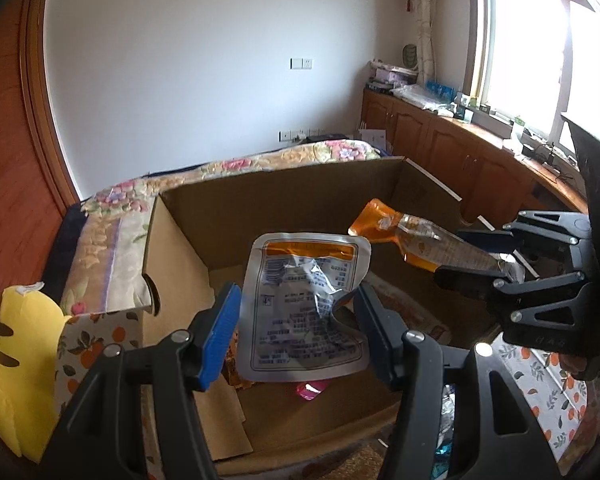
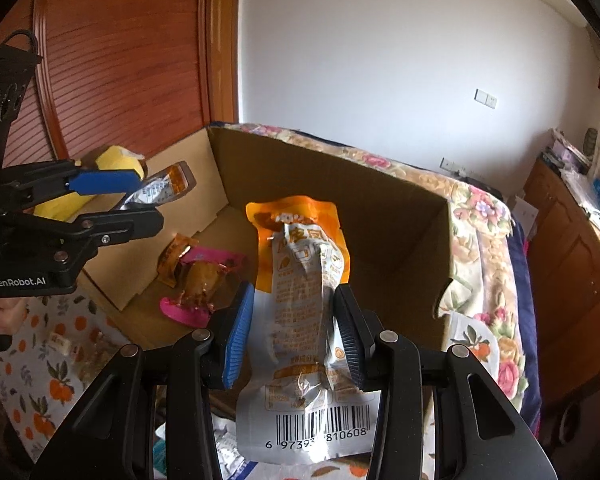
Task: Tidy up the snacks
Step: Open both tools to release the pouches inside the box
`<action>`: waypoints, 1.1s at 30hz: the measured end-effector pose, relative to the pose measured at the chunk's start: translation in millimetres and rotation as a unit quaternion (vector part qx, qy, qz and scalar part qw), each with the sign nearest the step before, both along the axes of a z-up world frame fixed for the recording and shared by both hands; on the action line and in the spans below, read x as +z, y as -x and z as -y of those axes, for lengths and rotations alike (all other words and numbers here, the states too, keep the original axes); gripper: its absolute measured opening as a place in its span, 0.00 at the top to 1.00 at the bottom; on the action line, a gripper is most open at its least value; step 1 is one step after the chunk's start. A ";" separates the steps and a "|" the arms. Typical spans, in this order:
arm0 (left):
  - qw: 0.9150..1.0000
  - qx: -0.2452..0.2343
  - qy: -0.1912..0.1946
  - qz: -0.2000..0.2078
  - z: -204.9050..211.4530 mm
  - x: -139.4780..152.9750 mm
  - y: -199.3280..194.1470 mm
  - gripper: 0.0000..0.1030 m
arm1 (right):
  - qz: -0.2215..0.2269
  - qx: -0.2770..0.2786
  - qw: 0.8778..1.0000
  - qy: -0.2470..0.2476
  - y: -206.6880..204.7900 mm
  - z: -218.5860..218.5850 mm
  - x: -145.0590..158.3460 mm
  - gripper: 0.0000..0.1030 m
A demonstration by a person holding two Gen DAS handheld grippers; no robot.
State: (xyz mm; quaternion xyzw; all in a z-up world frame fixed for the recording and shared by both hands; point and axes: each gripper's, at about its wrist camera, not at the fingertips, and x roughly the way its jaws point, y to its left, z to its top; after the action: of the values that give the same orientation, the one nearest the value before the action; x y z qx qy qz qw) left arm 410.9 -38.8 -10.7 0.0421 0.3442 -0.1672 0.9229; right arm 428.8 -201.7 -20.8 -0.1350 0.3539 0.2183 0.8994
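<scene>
My left gripper [image 1: 296, 316] is shut on a silver snack pouch with an orange band [image 1: 304, 304], held over the open cardboard box [image 1: 284, 196]. My right gripper [image 2: 294, 328] is shut on an orange and silver snack pouch with a barcode [image 2: 300, 300], also held above the box [image 2: 380, 208]. In the left wrist view the right gripper [image 1: 466, 256] reaches in from the right with its pouch [image 1: 400, 236]. In the right wrist view the left gripper [image 2: 140, 196] holds its pouch [image 2: 162, 188] at the left. A pink snack pack [image 2: 204, 284] and a small orange pack [image 2: 174, 258] lie on the box floor.
The box stands on a cloth with an orange-fruit print [image 2: 32, 384], where small wrapped snacks [image 2: 66, 342] lie. A yellow plush toy [image 1: 16, 364] sits left of the box. A floral bedspread [image 1: 228, 166] lies behind it, and wooden cabinets [image 1: 440, 140] line the window wall.
</scene>
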 end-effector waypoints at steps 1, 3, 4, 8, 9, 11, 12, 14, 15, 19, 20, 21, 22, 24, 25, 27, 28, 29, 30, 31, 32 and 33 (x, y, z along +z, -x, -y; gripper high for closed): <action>1.000 0.001 -0.001 -0.003 -0.4 -3.0 -1.1 0.43 | -0.002 0.000 1.000 0.001 -1.5 -0.5 -1.3 0.60; 1.000 0.003 0.002 -0.007 -1.1 -6.0 -1.3 0.42 | -0.006 0.000 1.000 0.003 -4.2 -2.4 -4.7 0.60; 1.000 0.005 0.003 -0.010 -1.2 -7.7 -1.8 0.41 | -0.008 0.000 1.000 0.004 -5.5 -3.3 -6.3 0.60; 1.000 0.008 0.003 -0.015 -0.8 -10.3 -3.2 0.41 | -0.016 -0.002 1.000 0.007 -10.5 -7.2 -11.5 0.61; 1.000 0.008 0.002 -0.017 0.2 -10.6 -2.7 0.41 | -0.018 -0.003 1.000 0.009 -11.7 -8.3 -13.6 0.61; 1.000 0.009 0.005 -0.018 -1.6 -10.7 -2.7 0.40 | -0.023 -0.003 1.000 0.017 -13.9 -11.6 -17.9 0.60; 1.000 0.009 0.010 -0.019 -2.7 -10.3 -2.2 0.40 | -0.023 -0.004 1.000 0.019 -14.0 -12.2 -19.2 0.60; 1.000 0.004 0.018 -0.021 -3.4 -8.6 -2.7 0.35 | -0.017 -0.010 1.000 0.017 -13.8 -11.1 -19.0 0.58; 1.000 0.001 0.020 -0.017 -4.2 -7.1 -2.1 0.34 | -0.016 -0.014 1.000 0.015 -14.3 -10.0 -18.3 0.49; 1.000 0.004 0.021 -0.007 -4.7 -1.6 1.0 0.34 | -0.020 -0.015 1.000 0.004 -12.4 -7.4 -16.7 0.49; 1.000 0.005 0.022 -0.006 -5.2 -0.6 2.0 0.34 | -0.018 -0.015 1.000 -0.002 -9.9 -5.7 -15.5 0.49; 1.000 0.005 0.022 -0.003 -5.9 0.8 4.7 0.34 | -0.018 -0.014 1.000 -0.010 -6.9 -3.8 -13.8 0.49; 1.000 0.007 0.024 0.001 -7.0 2.1 7.6 0.34 | -0.017 -0.015 1.000 -0.016 -3.8 -1.7 -12.3 0.49; 1.000 0.008 0.025 0.008 -8.8 4.4 14.1 0.34 | -0.011 -0.015 0.999 -0.030 5.9 3.8 -7.3 0.49; 1.000 0.008 0.025 0.011 -9.8 5.5 18.1 0.34 | -0.008 -0.014 0.999 -0.035 11.8 5.6 -4.7 0.49; 1.000 0.008 0.023 0.016 -10.5 8.1 24.7 0.33 | 0.000 -0.012 0.999 -0.043 25.7 9.6 2.1 0.49; 1.000 0.009 0.023 0.019 -12.0 9.6 29.9 0.33 | 0.002 -0.011 0.999 -0.047 30.7 11.2 5.3 0.49; 0.999 0.009 0.025 0.023 -13.7 11.3 35.8 0.34 | 0.004 -0.011 0.999 -0.053 38.2 14.0 8.7 0.49; 0.999 0.010 0.025 0.025 -13.2 13.6 38.3 0.33 | 0.006 -0.011 0.998 -0.059 45.5 16.4 11.6 0.49; 0.999 0.011 0.025 0.030 -14.6 16.1 44.4 0.33 | 0.007 -0.012 0.998 -0.063 52.1 19.2 13.8 0.49; 0.999 0.011 0.025 0.034 -15.4 17.6 48.9 0.33 | 0.007 -0.013 0.997 -0.069 59.2 21.5 15.9 0.49; 0.999 0.012 0.025 0.037 -16.8 19.4 54.8 0.33 | 0.007 -0.014 0.997 -0.073 66.1 22.8 17.0 0.49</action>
State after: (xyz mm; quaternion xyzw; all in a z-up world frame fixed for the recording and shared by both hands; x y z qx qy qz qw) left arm 356.2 -22.0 8.7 0.0208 0.3056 -0.1632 0.9378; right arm 362.8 -224.6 -3.8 -0.0657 0.3328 0.2298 0.9122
